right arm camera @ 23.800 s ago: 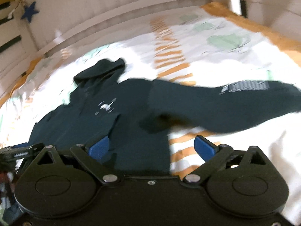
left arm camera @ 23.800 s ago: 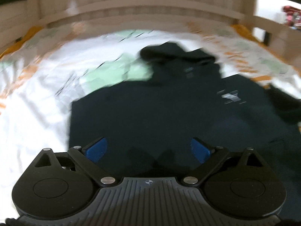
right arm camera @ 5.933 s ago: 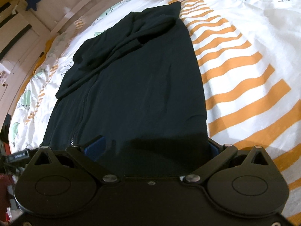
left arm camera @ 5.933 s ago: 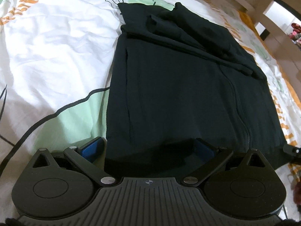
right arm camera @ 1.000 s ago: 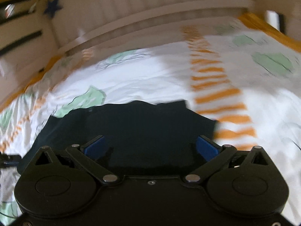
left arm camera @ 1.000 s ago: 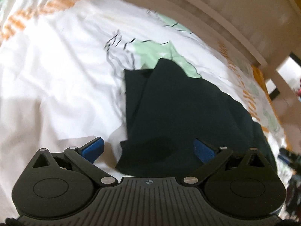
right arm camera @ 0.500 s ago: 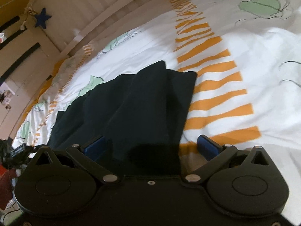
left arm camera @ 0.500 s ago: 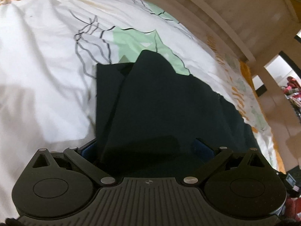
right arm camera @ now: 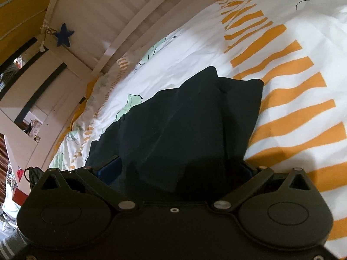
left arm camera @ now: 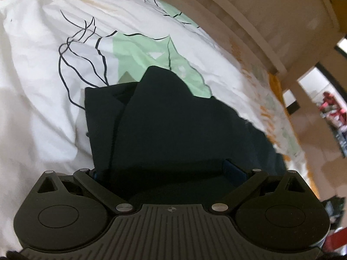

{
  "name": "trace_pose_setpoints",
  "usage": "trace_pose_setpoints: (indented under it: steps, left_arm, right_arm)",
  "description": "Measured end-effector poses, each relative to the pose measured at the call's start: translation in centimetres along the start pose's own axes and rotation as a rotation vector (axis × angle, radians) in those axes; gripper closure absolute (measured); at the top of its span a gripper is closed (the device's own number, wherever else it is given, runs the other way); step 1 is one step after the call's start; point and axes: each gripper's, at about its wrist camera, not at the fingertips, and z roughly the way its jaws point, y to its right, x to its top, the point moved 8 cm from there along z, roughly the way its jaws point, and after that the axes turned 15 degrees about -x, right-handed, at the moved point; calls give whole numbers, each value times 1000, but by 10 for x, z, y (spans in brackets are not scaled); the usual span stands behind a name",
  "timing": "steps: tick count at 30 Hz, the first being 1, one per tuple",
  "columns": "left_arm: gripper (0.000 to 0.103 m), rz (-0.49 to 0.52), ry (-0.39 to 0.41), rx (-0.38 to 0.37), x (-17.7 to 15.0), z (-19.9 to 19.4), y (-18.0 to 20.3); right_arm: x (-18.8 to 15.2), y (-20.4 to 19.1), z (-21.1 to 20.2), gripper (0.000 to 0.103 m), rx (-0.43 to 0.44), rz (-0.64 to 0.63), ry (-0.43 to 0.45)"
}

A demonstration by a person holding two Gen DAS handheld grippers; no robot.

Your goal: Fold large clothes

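Note:
A dark navy hoodie (left arm camera: 173, 130) lies folded in layers on a white bedsheet (left arm camera: 39, 91); it also shows in the right wrist view (right arm camera: 195, 125). My left gripper (left arm camera: 164, 171) hovers low over its near left edge, jaws wide apart with the cloth lying between them, blue pads (left arm camera: 235, 170) partly hidden by fabric. My right gripper (right arm camera: 180, 169) sits over the near right edge, jaws wide apart, cloth between its blue pads (right arm camera: 109, 168).
The sheet has green patches (left arm camera: 147, 52) and orange stripes (right arm camera: 292, 99). A pale wooden bed rail (left arm camera: 249, 21) runs along the far side, with a blue star (right arm camera: 64, 38) hanging on it. Cluttered room lies beyond the bed edges.
Both grippers came down closer onto the near edge of the folded hoodie; the cloth now covers more of the pads. The jaws stay wide apart.

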Motion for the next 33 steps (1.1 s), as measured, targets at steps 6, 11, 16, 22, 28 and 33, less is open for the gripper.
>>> trace_pose_setpoints:
  steps: [6, 11, 16, 22, 28, 33]
  left_arm:
    - [48, -45, 59, -31, -3, -13, 8]
    - [81, -89, 48, -16, -3, -25, 8]
    - [86, -91, 94, -89, -2, -51, 37]
    - [86, -87, 73, -151, -22, -86, 70]
    - [86, -113, -4, -145, -71, -119, 65]
    - [72, -64, -8, 11, -98, -123, 29]
  right_arm:
    - [-2, -1, -2, 45, -55, -22, 1]
    - [-2, -8, -8, 71, -98, -8, -7]
    - [1, -24, -37, 74, -58, 30, 20]
    - [-16, -45, -81, 74, -50, 19, 1]
    - [-64, -40, -126, 74, -77, 33, -95]
    - [-102, -23, -128, 58, -211, -60, -162]
